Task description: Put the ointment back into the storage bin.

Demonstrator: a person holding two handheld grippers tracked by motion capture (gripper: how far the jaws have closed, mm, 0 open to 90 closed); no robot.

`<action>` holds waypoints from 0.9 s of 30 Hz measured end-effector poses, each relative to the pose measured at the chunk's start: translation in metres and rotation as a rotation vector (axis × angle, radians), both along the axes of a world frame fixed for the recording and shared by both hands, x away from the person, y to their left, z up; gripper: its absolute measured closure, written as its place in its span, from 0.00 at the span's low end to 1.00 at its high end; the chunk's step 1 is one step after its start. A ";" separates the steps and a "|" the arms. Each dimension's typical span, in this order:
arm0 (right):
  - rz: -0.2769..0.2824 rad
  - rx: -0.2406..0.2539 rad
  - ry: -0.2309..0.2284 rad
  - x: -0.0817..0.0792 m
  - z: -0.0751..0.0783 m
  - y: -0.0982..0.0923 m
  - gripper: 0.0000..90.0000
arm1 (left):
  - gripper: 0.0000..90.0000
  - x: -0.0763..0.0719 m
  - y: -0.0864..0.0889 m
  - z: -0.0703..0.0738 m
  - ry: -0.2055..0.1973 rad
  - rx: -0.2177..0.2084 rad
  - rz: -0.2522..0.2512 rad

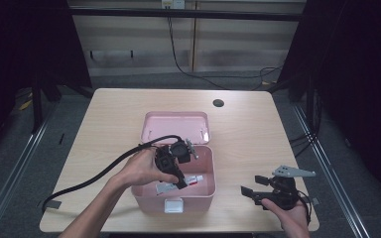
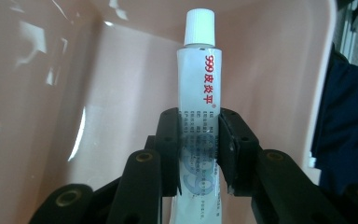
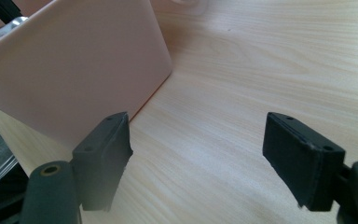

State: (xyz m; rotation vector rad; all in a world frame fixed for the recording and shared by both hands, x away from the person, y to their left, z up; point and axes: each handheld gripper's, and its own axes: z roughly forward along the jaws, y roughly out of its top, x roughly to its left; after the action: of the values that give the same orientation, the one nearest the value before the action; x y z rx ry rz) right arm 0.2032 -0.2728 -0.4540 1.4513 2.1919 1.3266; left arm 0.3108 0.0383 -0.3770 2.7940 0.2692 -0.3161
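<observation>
A: Status of table (image 1: 109,114) and box (image 1: 206,191)?

B: The pink box stands open near the table's front edge, lid (image 1: 176,126) laid back to leave the top clear.

A: Left claw (image 2: 198,140)?

B: Clenched on the tube (image 2: 199,88), lowered inside the box; probably for placing on the floor, though contact is unclear.

A: Right claw (image 3: 198,158)?

B: Released, parked beside the box wall, well clear of the left claw.

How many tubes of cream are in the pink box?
1. The white tube lies inside the pink box, pinched by the left hand-held gripper. A second tube could be hiding under the hand and gripper in the high view.
</observation>
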 end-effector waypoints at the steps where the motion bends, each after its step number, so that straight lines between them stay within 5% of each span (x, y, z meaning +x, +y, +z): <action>1: 0.000 -0.001 -0.001 0.000 0.000 0.000 0.26 | 0.79 0.000 0.000 0.000 0.000 0.000 0.000; 9: -0.008 0.004 0.001 -0.001 0.001 0.000 0.26 | 0.79 0.000 -0.006 -0.016 0.030 0.046 -0.033; 27: -0.005 0.002 0.000 -0.001 0.000 0.000 0.26 | 0.79 0.008 -0.007 -0.040 0.106 0.036 -0.014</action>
State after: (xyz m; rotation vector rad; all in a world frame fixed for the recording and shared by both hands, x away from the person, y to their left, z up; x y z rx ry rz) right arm 0.2026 -0.2731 -0.4536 1.4565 2.1865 1.3274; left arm 0.3187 0.0315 -0.4174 2.8198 0.2828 -0.4678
